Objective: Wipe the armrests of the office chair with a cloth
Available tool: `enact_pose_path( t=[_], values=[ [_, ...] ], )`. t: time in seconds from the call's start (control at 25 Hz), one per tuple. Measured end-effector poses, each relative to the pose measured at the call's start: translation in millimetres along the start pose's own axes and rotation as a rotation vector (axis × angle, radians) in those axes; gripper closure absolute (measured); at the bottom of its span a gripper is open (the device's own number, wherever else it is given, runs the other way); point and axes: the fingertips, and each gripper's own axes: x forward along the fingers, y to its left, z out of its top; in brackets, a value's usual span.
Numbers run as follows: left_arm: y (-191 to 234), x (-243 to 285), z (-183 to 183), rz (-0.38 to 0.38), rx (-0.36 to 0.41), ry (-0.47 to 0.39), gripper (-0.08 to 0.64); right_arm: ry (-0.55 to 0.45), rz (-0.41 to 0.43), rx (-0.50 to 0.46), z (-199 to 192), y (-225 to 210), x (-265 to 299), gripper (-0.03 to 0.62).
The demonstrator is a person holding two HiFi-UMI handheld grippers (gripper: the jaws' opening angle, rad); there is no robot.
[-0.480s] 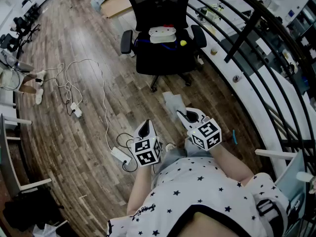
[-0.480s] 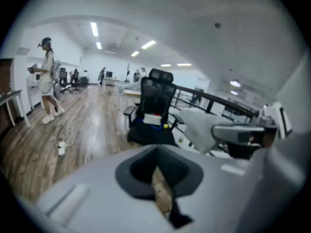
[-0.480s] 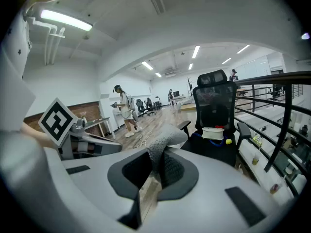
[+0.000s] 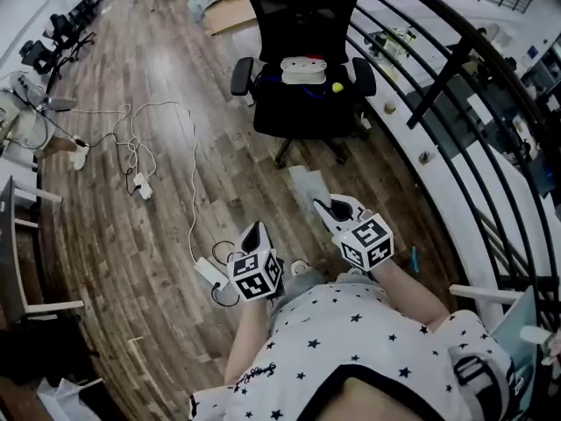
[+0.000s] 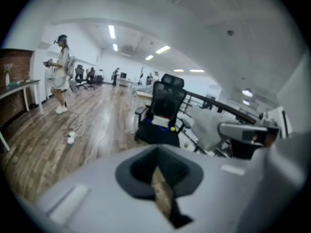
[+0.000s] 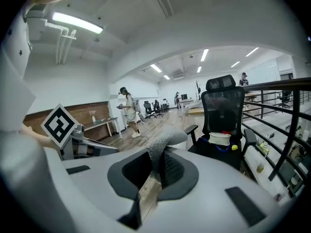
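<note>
Right gripper [image 6: 154, 174] clamped tight on grey knitted cloth [image 6: 164, 147], cloth bunching up above jaws. Left gripper [image 5: 161, 184] jaws pretty much together, nothing in them. Black mesh-back office chair [image 4: 302, 77] stands on wood plank floor [image 4: 158, 174], well ahead of both grippers.

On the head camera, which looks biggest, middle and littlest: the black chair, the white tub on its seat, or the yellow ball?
1. Office chair, by far the largest.
2. White tub.
3. Yellow ball, the smallest.
The tub and ball both rest on the chair's seat, so nearness to the camera doesn't change this order.
</note>
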Motion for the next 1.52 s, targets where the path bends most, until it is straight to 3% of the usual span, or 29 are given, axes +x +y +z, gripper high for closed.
enact_pose_path(
  t=[0.48, 1.08, 1.52],
  values=[
    [0.6, 5.2, 0.8, -0.012, 0.006, 0.003, 0.554, 0.001, 0.031, 0.015, -1.9, 4.6, 8.2, 0.565],
    [37.8, 16.9, 23.1, -0.039, 0.062, 0.011, 0.554, -0.012, -0.002, 0.032, 12.9, 14.7, 47.5, 0.565],
    [50.8, 47.3, 38.0, -0.033, 0.048, 0.033, 0.554, 0.006, -0.010, 0.063, 19.1, -9.4, 80.0, 0.565]
  ],
)
